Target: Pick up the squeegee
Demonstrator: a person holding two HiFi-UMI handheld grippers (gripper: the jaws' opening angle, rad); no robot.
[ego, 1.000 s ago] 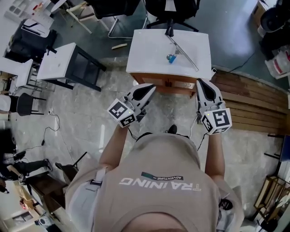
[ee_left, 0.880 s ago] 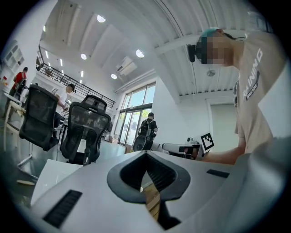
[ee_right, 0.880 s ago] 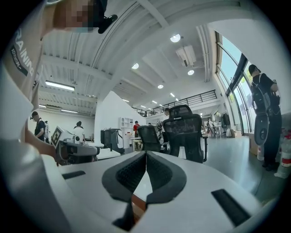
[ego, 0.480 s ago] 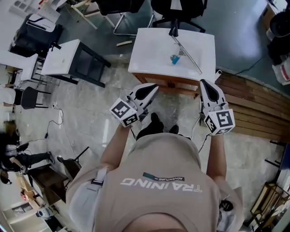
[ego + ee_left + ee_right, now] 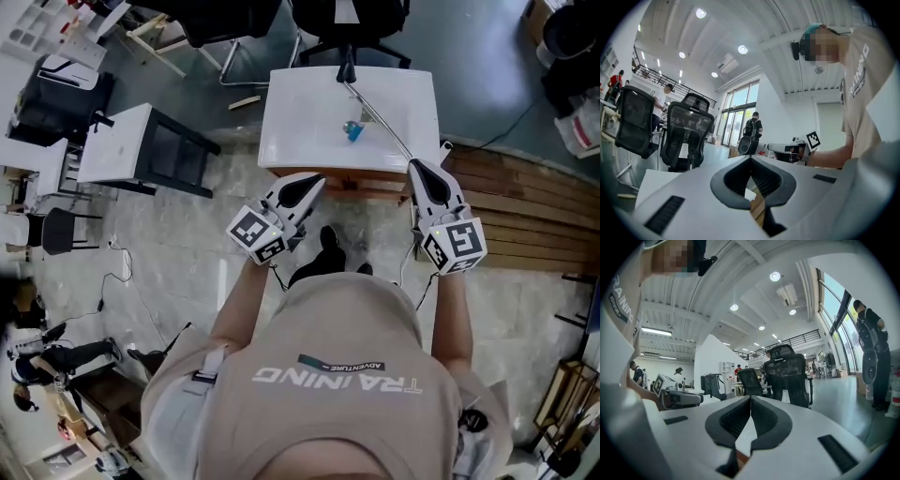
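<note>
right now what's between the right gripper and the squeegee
Nothing: the head view shows only bare white table between the right gripper and the near end of the long thin grey squeegee.

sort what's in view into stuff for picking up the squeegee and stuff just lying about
For the job:
- squeegee
- table it lies on
- left gripper, shut, empty
- right gripper, shut, empty

Lying about:
- chair behind the table
- side desk
- planks on the floor
</note>
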